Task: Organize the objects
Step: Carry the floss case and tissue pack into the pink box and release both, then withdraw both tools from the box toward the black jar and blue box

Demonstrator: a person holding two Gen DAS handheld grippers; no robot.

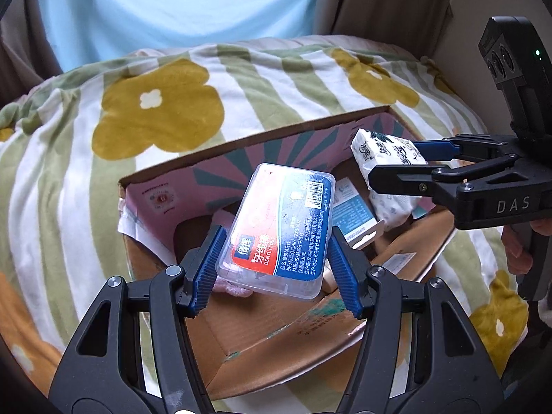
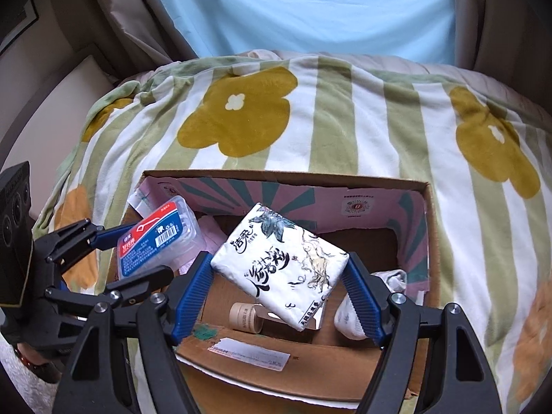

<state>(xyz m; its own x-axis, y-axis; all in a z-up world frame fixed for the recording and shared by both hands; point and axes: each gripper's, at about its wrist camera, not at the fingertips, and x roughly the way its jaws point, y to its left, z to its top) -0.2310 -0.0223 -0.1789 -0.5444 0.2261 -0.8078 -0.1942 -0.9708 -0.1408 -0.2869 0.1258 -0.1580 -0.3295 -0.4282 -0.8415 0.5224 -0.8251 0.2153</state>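
An open cardboard box with a pink and teal lining sits on a flowered blanket. My left gripper is shut on a clear plastic dental floss box with a red and blue label and holds it over the left part of the cardboard box; the floss box also shows in the right wrist view. My right gripper is shut on a white tissue pack with black script, held over the box's middle; the pack also shows in the left wrist view.
Inside the box lie a small beige jar, white socks, a blue and white carton and a pink cloth. The green-striped blanket surrounds the box. Curtains hang behind.
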